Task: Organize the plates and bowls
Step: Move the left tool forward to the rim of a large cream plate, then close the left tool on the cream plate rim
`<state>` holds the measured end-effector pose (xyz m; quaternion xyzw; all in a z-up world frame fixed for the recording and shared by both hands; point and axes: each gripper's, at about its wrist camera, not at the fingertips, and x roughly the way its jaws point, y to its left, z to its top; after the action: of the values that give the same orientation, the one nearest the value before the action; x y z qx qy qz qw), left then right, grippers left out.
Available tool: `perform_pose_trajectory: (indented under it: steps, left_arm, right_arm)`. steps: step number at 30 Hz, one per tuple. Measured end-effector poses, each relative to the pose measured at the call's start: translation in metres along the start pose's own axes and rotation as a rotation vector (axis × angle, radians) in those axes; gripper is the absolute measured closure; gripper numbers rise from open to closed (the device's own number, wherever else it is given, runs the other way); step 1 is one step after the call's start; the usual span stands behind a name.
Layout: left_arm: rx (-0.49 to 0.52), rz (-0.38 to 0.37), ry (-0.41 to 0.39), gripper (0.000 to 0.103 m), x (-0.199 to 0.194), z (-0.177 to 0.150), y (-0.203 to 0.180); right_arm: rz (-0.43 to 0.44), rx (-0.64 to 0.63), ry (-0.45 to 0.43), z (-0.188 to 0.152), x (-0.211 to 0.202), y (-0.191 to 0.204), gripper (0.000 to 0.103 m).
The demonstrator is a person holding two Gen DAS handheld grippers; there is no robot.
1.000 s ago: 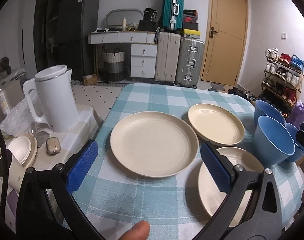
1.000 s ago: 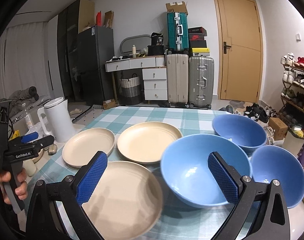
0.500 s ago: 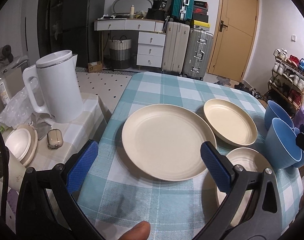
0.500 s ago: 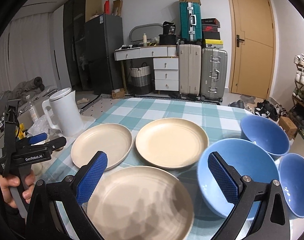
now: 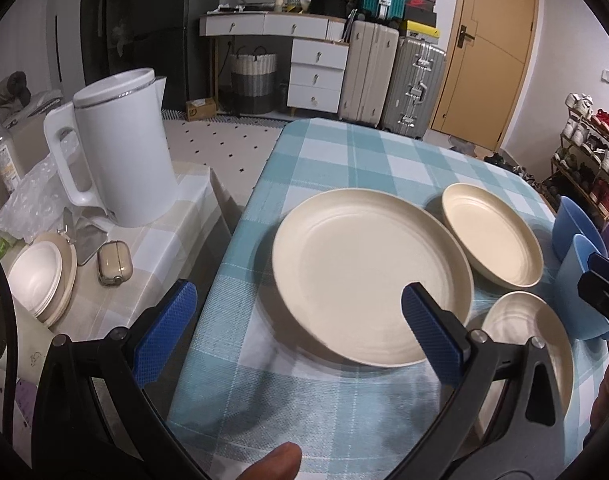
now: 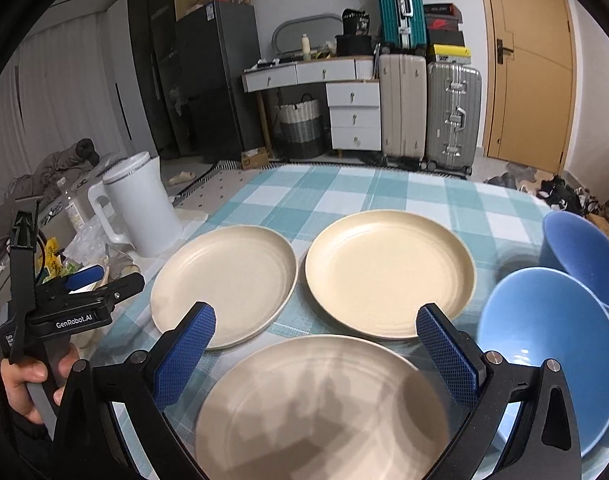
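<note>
Right wrist view | right claw wide, empty, over near plate | left claw wide, empty, above counter

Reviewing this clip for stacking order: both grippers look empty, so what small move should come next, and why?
Probably lower the right gripper onto the rim of the nearest cream plate. Its jaws stand open right above it, all three plates lie apart, unstacked, and the left gripper is open too, over the left plate.
</note>
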<state>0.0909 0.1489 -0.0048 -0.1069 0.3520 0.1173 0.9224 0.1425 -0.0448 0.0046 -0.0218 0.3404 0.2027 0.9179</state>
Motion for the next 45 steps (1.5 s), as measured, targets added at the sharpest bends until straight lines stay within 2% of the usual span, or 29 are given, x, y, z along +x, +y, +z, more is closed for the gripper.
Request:
perform_pose_trajectory:
  steps: [7, 13, 22, 33, 35, 40, 42, 45]
  left_arm:
    - [-0.001, 0.024, 0.037, 0.001, 0.020, 0.000, 0.009]
    - [-0.014, 0.033, 0.071, 0.001, 0.035, -0.001, 0.015]
    - [-0.027, 0.039, 0.124, 0.001, 0.056, -0.005, 0.019]
    - [-0.020, 0.016, 0.161, 0.016, 0.074, -0.002, 0.020]
    - [-0.019, 0.015, 0.168, 0.018, 0.078, -0.002, 0.020]
    - [-0.026, 0.009, 0.187, 0.030, 0.084, -0.002, 0.022]
    - [-0.030, 0.007, 0.195, 0.040, 0.085, -0.003, 0.023]
    - [-0.032, 0.011, 0.197, 0.050, 0.086, -0.003, 0.023]
  right_arm:
    - [0.041, 0.013, 0.044, 0.003, 0.029, 0.003, 0.001]
    - [0.086, 0.021, 0.103, 0.003, 0.056, 0.008, 0.011]
    - [0.132, 0.032, 0.163, 0.004, 0.084, 0.016, 0.015]
    - [0.161, 0.032, 0.233, 0.005, 0.118, 0.024, 0.030]
    - [0.163, 0.038, 0.249, 0.004, 0.124, 0.024, 0.037]
    - [0.167, 0.043, 0.277, 0.004, 0.135, 0.025, 0.048]
    - [0.166, 0.047, 0.279, 0.004, 0.139, 0.025, 0.054]
    - [0.161, 0.047, 0.280, 0.004, 0.141, 0.026, 0.062]
